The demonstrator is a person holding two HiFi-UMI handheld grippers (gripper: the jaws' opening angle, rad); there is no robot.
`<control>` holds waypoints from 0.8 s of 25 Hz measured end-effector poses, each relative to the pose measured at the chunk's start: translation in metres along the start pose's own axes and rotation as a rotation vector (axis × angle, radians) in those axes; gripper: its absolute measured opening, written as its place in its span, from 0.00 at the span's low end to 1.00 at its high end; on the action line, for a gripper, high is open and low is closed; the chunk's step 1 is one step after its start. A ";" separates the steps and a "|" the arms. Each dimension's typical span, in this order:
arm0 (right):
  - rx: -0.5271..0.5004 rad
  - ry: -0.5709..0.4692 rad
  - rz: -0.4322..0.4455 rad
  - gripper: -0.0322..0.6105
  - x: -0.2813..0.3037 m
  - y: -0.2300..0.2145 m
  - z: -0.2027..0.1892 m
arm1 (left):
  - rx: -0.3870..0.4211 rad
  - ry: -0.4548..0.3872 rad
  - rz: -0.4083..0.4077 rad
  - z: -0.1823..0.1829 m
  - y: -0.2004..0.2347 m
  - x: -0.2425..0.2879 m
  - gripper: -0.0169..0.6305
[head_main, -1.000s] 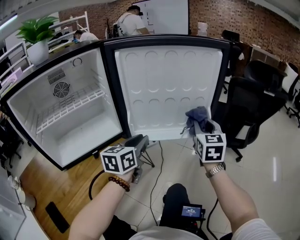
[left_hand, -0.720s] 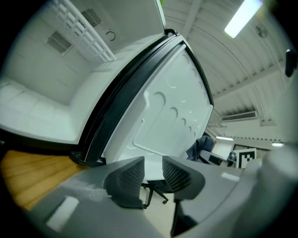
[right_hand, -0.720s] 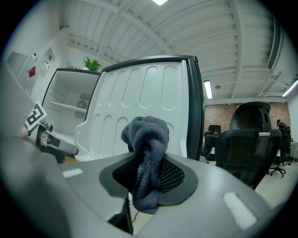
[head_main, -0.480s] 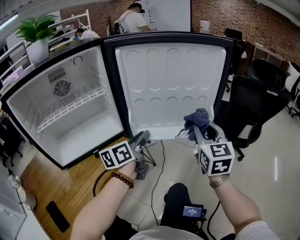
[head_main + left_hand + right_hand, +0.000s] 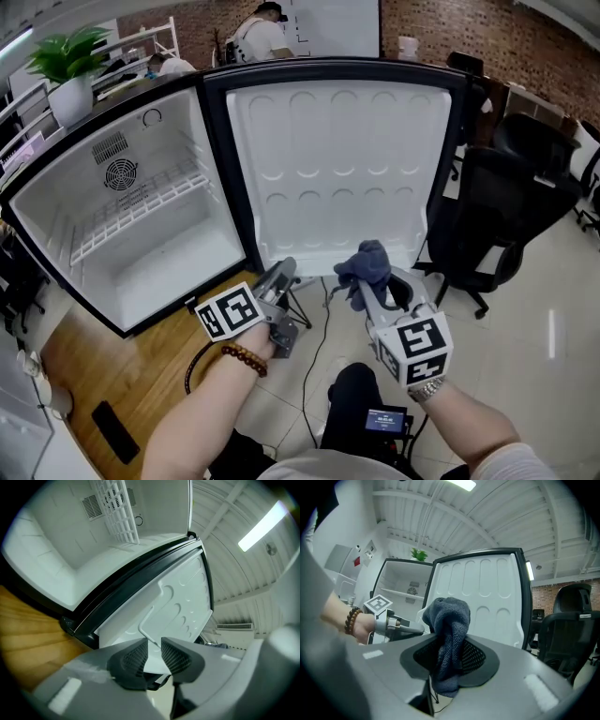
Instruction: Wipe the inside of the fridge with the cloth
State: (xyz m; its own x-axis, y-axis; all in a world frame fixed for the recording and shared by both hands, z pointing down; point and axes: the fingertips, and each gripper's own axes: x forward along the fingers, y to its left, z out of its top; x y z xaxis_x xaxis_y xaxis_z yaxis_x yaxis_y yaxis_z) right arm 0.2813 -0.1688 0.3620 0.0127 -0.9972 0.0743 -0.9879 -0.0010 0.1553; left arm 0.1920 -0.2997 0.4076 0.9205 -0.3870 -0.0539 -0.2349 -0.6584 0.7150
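White plastic lines the open fridge (image 5: 56, 202), bare inside but for a wire shelf (image 5: 141, 214), and its door (image 5: 342, 178) stands swung wide, facing the person. Just in front of the door's lower edge is the cloth (image 5: 367, 265), a dark blue-grey terry bundle. The right gripper (image 5: 380, 292) clamps it around its middle, with fabric bunched above the pads and a tail below. It looks light, soft and floppy, so a pinch on a thick fold seems the sound hold; a thin corner would likely slip. The left gripper (image 5: 284, 275) holds nothing, and its jaws have just been closing to a narrow gap.
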 end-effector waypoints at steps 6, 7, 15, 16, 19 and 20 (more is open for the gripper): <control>-0.011 0.015 0.074 0.21 0.001 0.037 -0.010 | 0.060 0.008 -0.057 0.002 -0.019 -0.015 0.12; -0.015 0.015 0.084 0.21 0.002 0.043 -0.010 | 0.068 0.006 -0.067 0.004 -0.022 -0.016 0.12; -0.041 -0.047 0.106 0.21 0.019 0.058 0.025 | 0.089 -0.017 -0.123 0.018 -0.040 -0.017 0.12; -0.044 -0.064 0.105 0.21 0.023 0.059 0.034 | 0.094 -0.020 -0.123 0.021 -0.041 -0.016 0.12; -0.053 -0.111 0.101 0.21 0.036 0.062 0.060 | 0.100 -0.028 -0.128 0.026 -0.044 -0.015 0.12; -0.055 -0.123 0.101 0.21 0.041 0.063 0.068 | 0.093 -0.030 -0.138 0.027 -0.046 -0.013 0.11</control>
State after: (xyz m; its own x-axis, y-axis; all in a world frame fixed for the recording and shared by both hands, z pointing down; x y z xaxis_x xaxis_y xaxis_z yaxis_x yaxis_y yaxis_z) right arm 0.2091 -0.2144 0.3082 -0.1085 -0.9937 -0.0285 -0.9732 0.1003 0.2072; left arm 0.1818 -0.2820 0.3565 0.9368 -0.3066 -0.1687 -0.1361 -0.7633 0.6316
